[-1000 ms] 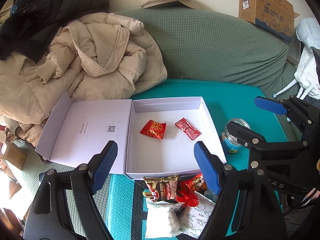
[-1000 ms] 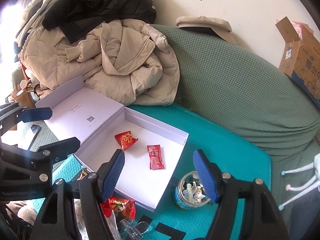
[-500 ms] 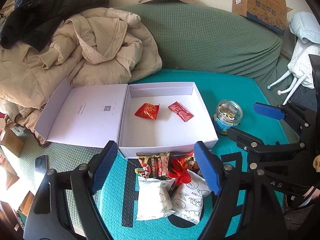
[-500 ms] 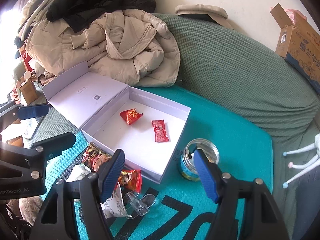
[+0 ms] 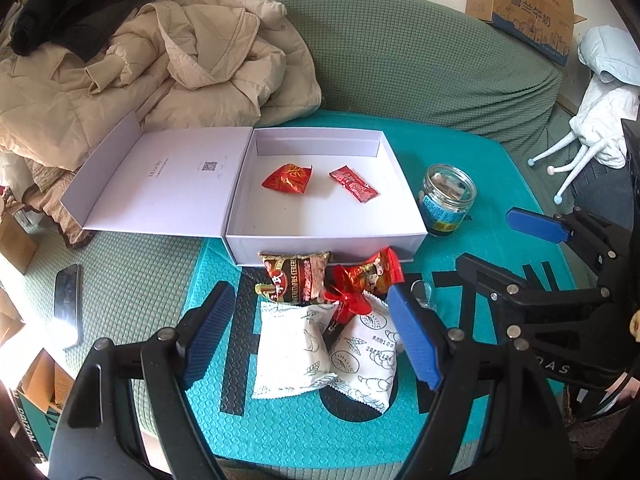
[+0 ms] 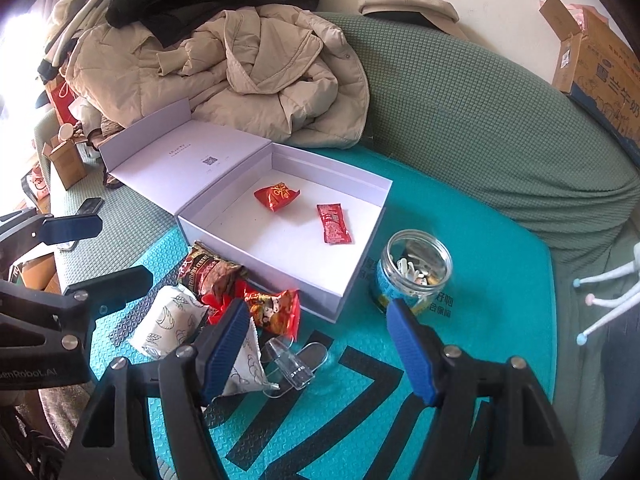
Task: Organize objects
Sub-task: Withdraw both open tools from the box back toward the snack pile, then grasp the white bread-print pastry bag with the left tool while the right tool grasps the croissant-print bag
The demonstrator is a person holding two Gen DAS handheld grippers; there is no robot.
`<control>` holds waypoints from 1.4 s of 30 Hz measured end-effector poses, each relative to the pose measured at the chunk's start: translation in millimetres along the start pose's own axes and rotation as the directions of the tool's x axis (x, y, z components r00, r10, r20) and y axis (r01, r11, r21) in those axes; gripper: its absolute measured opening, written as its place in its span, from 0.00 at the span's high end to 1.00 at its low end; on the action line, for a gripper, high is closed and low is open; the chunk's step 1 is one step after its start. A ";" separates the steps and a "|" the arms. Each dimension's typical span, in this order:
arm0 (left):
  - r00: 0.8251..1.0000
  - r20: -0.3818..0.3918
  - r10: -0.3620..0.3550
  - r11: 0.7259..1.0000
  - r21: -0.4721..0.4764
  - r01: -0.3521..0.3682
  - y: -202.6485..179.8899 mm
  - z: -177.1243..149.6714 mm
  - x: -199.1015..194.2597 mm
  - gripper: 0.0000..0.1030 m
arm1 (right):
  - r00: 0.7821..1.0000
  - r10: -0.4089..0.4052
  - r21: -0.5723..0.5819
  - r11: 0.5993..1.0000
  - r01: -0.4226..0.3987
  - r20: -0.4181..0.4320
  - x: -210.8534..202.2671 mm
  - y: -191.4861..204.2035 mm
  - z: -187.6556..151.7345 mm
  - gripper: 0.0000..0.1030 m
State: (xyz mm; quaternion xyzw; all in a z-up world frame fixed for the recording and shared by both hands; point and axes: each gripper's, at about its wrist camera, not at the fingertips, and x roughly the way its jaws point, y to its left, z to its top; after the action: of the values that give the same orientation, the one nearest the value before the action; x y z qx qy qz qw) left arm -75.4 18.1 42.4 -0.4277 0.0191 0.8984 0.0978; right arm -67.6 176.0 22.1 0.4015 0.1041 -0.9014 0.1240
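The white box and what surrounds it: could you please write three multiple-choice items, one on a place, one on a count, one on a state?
1. Where does the glass jar stand?
A. inside the box
B. on the mat beside the box
C. on the open lid

2. How many red packets lie inside the white box?
A. two
B. four
C. none

3. How do the jaws of the left gripper stand?
A. shut on a packet
B. shut, empty
C. open, empty

Answers: 1 B, the jar sits on the teal mat against the box's right wall; 2 A, two lie on its floor; 3 C, nothing touches its pads.
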 end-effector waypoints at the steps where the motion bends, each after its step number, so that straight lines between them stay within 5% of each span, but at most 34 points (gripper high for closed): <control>1: 1.000 -0.004 -0.003 1.000 -0.007 0.003 1.3 -2.9 0.0 0.24 | 1.000 0.005 -0.002 1.000 -0.005 -0.002 0.3 1.5 -1.9 0.30; 19: 0.995 -0.100 -0.016 0.995 -0.102 0.006 23.5 -50.4 18.1 0.24 | 0.988 0.140 -0.021 0.990 -0.141 -0.060 26.1 31.0 -34.9 0.30; 30: 0.986 -0.145 -0.084 0.985 -0.159 0.061 30.4 -64.9 42.0 0.24 | 0.979 0.189 -0.058 0.979 -0.194 -0.082 44.6 38.7 -42.7 0.30; 42: 0.978 -0.189 -0.083 0.986 -0.157 0.053 36.6 -62.9 70.3 0.24 | 0.954 0.256 -0.067 0.961 -0.269 -0.156 71.3 43.5 -53.2 0.30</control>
State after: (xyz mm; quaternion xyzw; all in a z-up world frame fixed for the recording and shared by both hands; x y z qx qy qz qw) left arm -77.6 -14.0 -53.6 -0.5202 -0.0544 0.8472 0.0933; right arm -63.2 140.1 -70.0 0.4709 0.0981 -0.8397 0.2522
